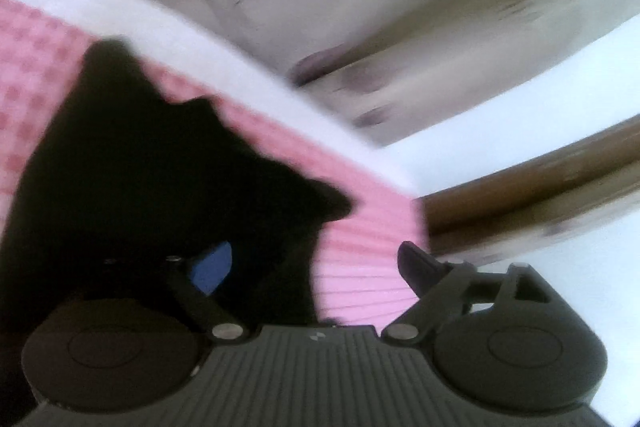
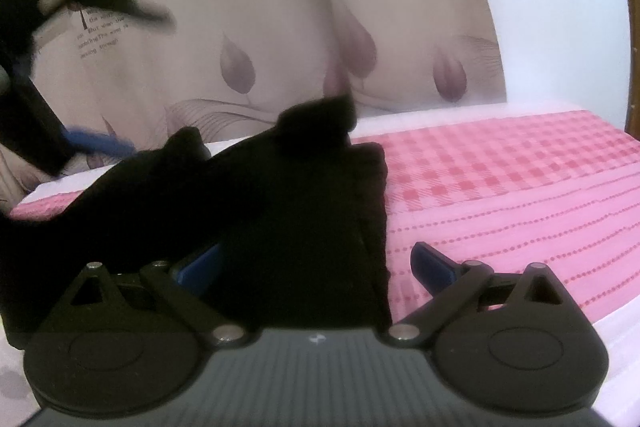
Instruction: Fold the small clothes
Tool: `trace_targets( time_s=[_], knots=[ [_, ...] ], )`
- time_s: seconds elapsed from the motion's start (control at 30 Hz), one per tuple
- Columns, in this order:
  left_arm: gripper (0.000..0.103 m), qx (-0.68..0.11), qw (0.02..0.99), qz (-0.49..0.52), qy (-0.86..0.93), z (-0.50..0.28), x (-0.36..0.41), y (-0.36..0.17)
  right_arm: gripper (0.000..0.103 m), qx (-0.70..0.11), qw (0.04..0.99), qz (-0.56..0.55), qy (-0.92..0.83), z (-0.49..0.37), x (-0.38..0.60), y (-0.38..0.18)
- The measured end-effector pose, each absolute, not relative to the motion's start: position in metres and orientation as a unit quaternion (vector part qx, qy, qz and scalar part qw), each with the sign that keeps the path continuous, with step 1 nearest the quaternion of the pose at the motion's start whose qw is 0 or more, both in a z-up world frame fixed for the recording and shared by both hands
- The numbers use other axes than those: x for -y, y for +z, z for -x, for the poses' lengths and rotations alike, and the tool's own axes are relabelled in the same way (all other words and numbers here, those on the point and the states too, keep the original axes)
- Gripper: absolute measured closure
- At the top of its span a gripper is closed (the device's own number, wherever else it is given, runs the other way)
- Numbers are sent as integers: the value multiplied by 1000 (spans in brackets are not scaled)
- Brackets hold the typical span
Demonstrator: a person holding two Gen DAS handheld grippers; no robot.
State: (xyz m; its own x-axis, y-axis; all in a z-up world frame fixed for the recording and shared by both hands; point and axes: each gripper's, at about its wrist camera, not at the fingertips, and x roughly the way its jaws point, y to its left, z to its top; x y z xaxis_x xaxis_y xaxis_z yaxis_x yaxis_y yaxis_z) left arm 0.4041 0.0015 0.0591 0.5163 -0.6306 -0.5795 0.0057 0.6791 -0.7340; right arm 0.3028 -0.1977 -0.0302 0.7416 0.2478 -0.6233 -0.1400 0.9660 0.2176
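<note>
1. Left claw (image 1: 316, 267) is spread, gripping nothing; the black garment (image 1: 160, 167) lies just ahead-left of it on the pink bed cover (image 1: 360, 279).
2. Right claw (image 2: 316, 267) is spread over the garment's edge; pin it flat while smoothing.

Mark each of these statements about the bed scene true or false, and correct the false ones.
1. The black fabric garment lies on a pink checked cloth. True.
2. The left gripper is clamped shut on the garment. False: its jaws stand wide apart, pressing nothing.
3. Pale pillows printed with purple leaves stand behind the garment. True.
4. The garment is neatly folded into a flat square. False: part of it is bunched and raised.
5. The right gripper has its jaws open. True.
</note>
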Motion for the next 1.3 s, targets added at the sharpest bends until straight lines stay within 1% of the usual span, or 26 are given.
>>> trace_targets(
  time_s=[0.03, 0.1, 0.17, 0.2, 0.27, 0.33, 0.4, 0.47, 0.53, 0.6, 0.67, 0.73, 0.77, 0.8, 0.83, 0.87, 0.93, 1.0, 1.07, 1.13, 1.23, 1.27, 1.3],
  knots=[
    [13, -433, 807, 342, -211, -398, -9, 69, 1, -338, 932, -81, 101, -301, 199, -29],
    [5, -394, 818, 342, -243, -382, -28, 81, 2, -319, 936, -103, 107, -296, 207, -26],
    [0, -365, 838, 328, -238, -367, -46, 86, 2, -299, 937, -143, 114, -290, 220, -18],
    [1, -356, 852, 307, -229, -359, -53, 85, 2, -291, 934, -169, 118, -287, 227, -13],
    [1, -348, 876, 256, -214, -342, -65, 69, 2, -288, 918, -229, 146, -285, 238, -2],
    [2, -348, 890, 209, -208, -320, -69, 40, 2, -309, 885, -288, 194, -291, 241, 4],
    [3, -339, 895, 190, -219, -299, -69, 9, 2, -336, 852, -329, 231, -303, 233, 4],
    [3, -323, 898, 196, -227, -282, -69, -20, 2, -370, 842, -317, 232, -319, 216, 1],
    [2, -289, 907, 195, -236, -264, -67, -35, 2, -402, 845, -281, 214, -337, 197, -7],
    [1, -266, 915, 189, -238, -253, -64, -41, 2, -423, 841, -270, 201, -353, 183, -15],
    [1, -255, 920, 172, -244, -247, -56, -45, 2, -429, 840, -266, 202, -366, 168, -19],
    [1, -243, 919, 175, -257, -245, -60, -44, 2, -425, 849, -242, 199, -373, 152, -18],
    [1, -241, 917, 183, -260, -246, -63, -44, 5, -427, 853, -223, 200, -379, 141, -18],
    [1, -240, 915, 196, -260, -246, -67, -47, 22, -429, 858, -208, 193, -381, 132, -18],
    [1, -239, 911, 212, -260, -248, -71, -49, 36, -439, 860, -186, 184, -386, 121, -20],
    [0, -239, 908, 227, -260, -250, -75, -50, 61, -449, 859, -168, 180, -388, 115, -22],
    [0, -238, 905, 244, -254, -250, -81, -50, 68, -448, 864, -145, 181, -391, 108, -26],
    [0, -236, 904, 248, -255, -251, -83, -49, 81, -435, 870, -135, 189, -388, 112, -19],
    [0, -234, 905, 244, -256, -249, -82, -47, 82, -417, 873, -152, 201, -384, 122, -9],
    [0, -234, 905, 244, -258, -249, -83, -48, 82, -423, 867, -158, 213, -381, 131, -6],
    [0, -235, 903, 254, -257, -249, -85, -48, 75, -431, 856, -190, 212, -377, 144, -9],
    [0, -235, 903, 255, -255, -250, -86, -48, 63, -432, 857, -192, 205, -375, 146, -9],
    [0, -234, 903, 255, -253, -249, -85, -48, 42, -430, 860, -191, 198, -371, 149, -8]
  ],
)
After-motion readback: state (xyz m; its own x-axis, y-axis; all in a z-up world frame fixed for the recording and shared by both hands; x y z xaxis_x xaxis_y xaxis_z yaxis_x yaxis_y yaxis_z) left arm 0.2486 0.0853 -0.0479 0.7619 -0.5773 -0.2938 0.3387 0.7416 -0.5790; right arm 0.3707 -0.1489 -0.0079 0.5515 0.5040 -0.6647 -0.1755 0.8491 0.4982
